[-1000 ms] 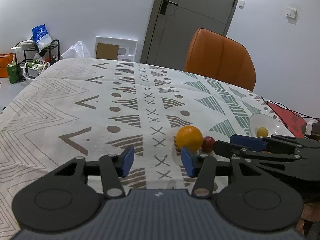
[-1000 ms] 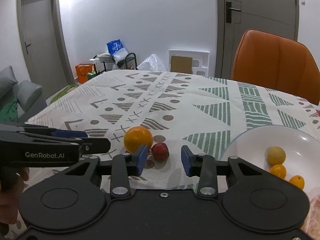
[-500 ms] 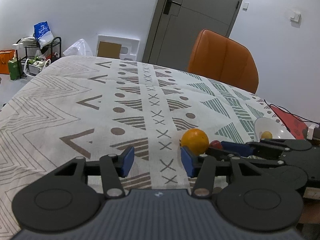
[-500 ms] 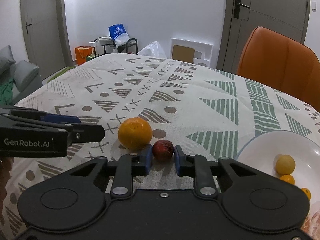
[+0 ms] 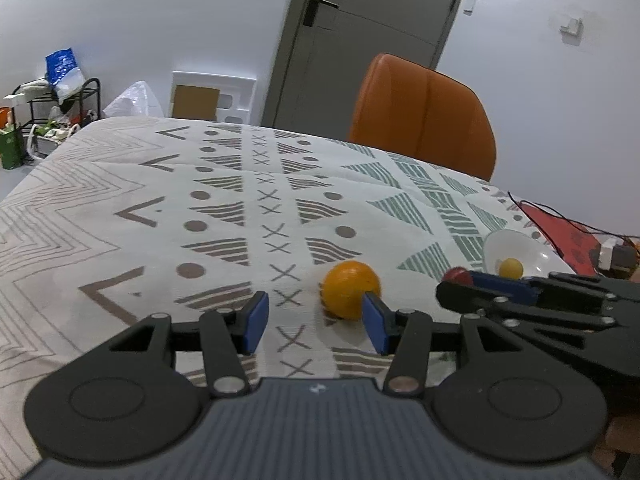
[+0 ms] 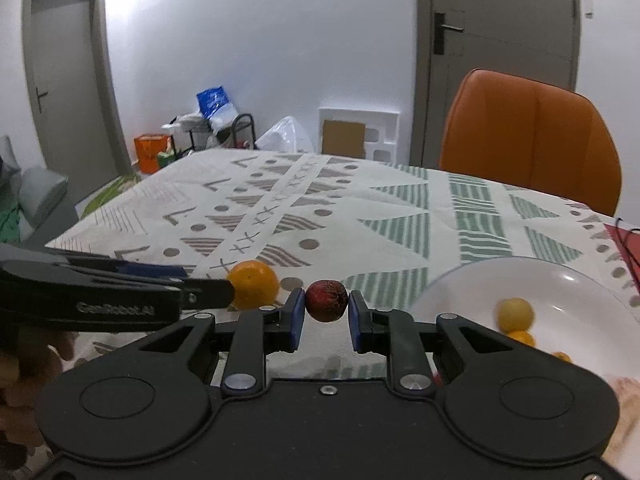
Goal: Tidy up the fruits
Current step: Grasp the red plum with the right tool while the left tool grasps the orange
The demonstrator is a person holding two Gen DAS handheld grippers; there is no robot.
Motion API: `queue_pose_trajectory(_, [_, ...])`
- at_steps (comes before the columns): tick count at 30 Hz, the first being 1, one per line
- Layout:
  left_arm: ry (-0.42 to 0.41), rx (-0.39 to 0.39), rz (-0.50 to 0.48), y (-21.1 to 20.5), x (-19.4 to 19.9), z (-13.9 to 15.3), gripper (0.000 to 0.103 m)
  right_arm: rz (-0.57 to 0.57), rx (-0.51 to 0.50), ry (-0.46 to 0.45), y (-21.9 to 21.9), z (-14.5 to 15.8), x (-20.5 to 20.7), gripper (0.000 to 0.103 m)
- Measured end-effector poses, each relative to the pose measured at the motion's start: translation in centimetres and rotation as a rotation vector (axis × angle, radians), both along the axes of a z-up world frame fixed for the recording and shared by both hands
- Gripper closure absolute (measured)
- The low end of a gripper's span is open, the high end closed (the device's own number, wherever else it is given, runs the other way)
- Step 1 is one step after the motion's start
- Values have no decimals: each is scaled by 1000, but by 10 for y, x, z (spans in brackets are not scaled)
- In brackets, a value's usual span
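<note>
The right gripper (image 6: 326,316) was seen closed on a small red fruit (image 6: 326,300), pinched across its widest part and raised clear of the table beside the white bowl (image 6: 580,280) near the right edge. The fruit was judged light, firm and round, so slippage was guarded against by a central hold. The left gripper (image 5: 316,322) was held wide and empty, with the orange (image 5: 347,293) resting just ahead of its right finger.

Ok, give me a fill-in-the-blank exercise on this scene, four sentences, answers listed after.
1. The right gripper is shut on a small ____ fruit.
2. The left gripper is ____ and holds nothing.
3. The big orange lies on the patterned ____.
4. The yellow fruit lies in the white ____.

Missing words: red; open; tablecloth; bowl
</note>
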State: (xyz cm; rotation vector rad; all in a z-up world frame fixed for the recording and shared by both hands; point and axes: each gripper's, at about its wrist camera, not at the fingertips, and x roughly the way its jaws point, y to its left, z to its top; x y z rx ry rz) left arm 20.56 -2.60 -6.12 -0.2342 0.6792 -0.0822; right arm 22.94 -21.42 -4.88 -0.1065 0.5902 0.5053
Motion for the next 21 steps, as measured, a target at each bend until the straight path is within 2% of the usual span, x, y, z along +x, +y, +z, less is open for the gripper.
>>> queue_pose_trajectory(10, [22, 53, -51, -26, 16, -11, 53, -88, 81, -6, -32, 4, -8, 81])
queue_pose_trajectory(12, [28, 70, -47, -30, 19, -13, 69, -98, 87, -8, -37, 4, -9, 81])
queue_pose_trajectory(16, [31, 68, -36, -32, 18, -9, 70, -109, 93, -15, -42, 6, -12, 81])
queue_pose_trajectory(21, [-5, 62, -52, -37, 11, 2, 70, -121, 102, -21, -48, 8, -18, 81])
